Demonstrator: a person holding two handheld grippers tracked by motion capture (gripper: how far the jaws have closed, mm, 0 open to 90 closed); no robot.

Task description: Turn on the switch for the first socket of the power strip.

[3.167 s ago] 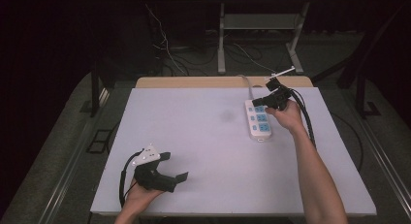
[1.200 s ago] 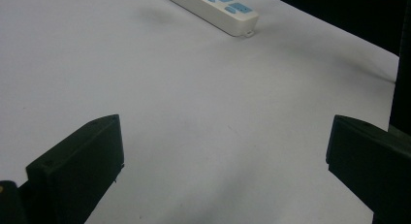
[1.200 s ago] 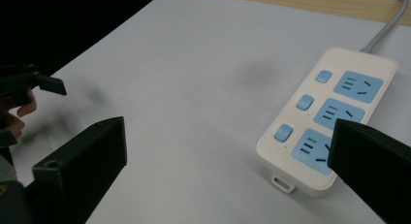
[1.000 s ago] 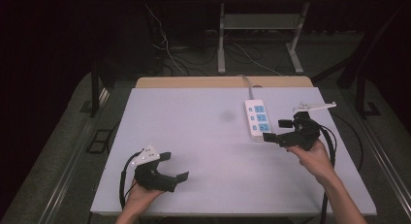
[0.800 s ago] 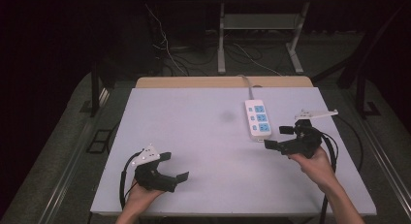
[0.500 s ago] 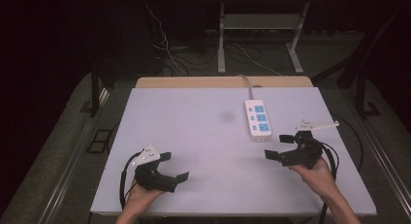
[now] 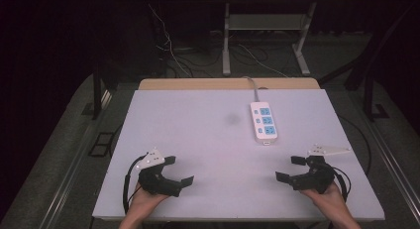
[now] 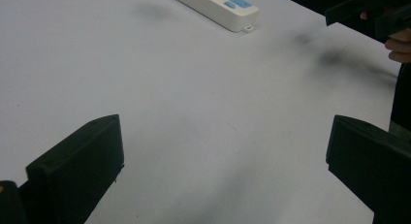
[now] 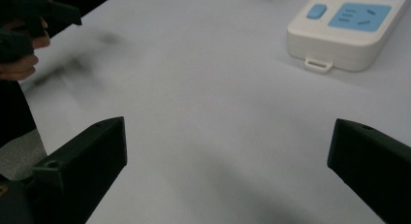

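The white power strip (image 7: 263, 122) lies flat on the far right part of the desk (image 7: 198, 140), its cord running off the back edge, and neither gripper touches it. The right gripper (image 7: 289, 169) rests near the front right corner with its jaws spread and nothing between them; the left gripper (image 7: 182, 171) sits at the front left, likewise released and empty. Judging from this, any next handling of the strip falls to the right gripper, which is nearer. It would do well to approach the strip's near end squarely, jaws straddling the narrow width, and close on the housing rather than on the blue sockets.
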